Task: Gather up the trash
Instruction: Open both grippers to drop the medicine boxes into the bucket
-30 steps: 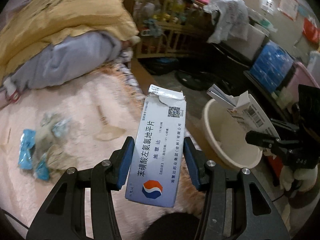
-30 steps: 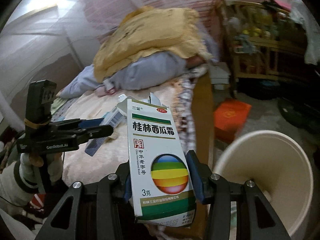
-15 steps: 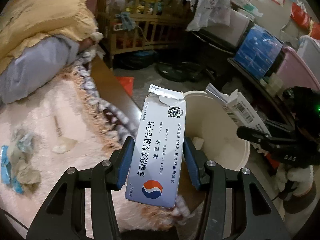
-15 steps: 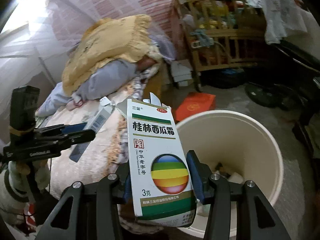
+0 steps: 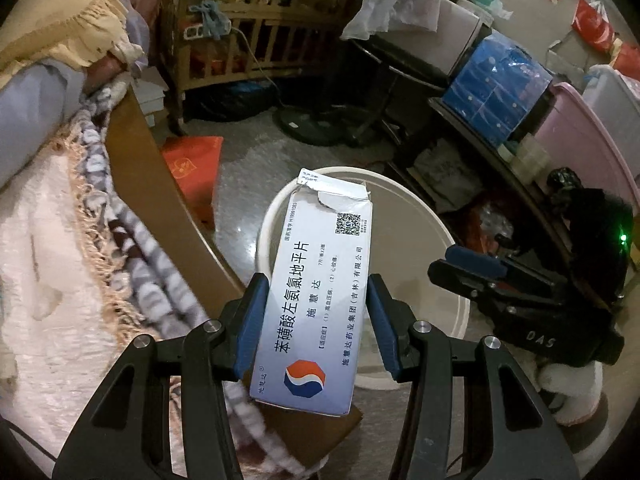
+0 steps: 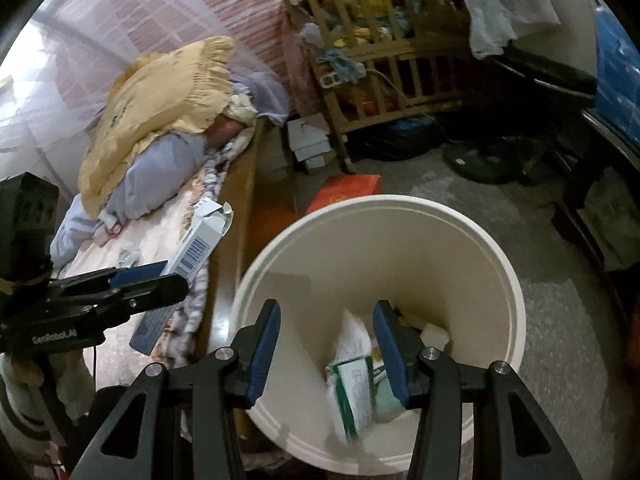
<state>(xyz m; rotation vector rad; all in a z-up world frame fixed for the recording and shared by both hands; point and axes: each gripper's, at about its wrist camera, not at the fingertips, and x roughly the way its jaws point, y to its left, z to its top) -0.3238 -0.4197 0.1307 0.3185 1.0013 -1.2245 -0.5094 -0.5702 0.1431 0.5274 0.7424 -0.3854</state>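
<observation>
My left gripper [image 5: 316, 284] is shut on a white-and-blue medicine box [image 5: 320, 300], which stands upright with its torn top over the near rim of the cream bucket [image 5: 416, 196]. In the right wrist view this same box [image 6: 200, 240] sticks out of the left gripper [image 6: 160, 276] beside the bed edge. My right gripper [image 6: 326, 312] hangs open over the bucket [image 6: 400, 200] with nothing between its fingers. A green-and-white medicine box [image 6: 352, 384], blurred, lies inside the bucket among other scraps. The right gripper [image 5: 468, 264] also shows at the bucket's right side.
The bed with a fringed blanket [image 5: 120, 248] and wooden side board [image 5: 160, 184] runs along the left. A yellow pillow [image 6: 168, 92] lies on it. A red box [image 5: 192, 168], a fan base [image 5: 320, 128], a wooden crib [image 5: 256, 20] and blue drawers [image 5: 496, 88] surround the bucket.
Both grippers swung from over the bed to the bucket. The right gripper let go of the green-and-white box, which now lies in the bucket. The left still holds its box.
</observation>
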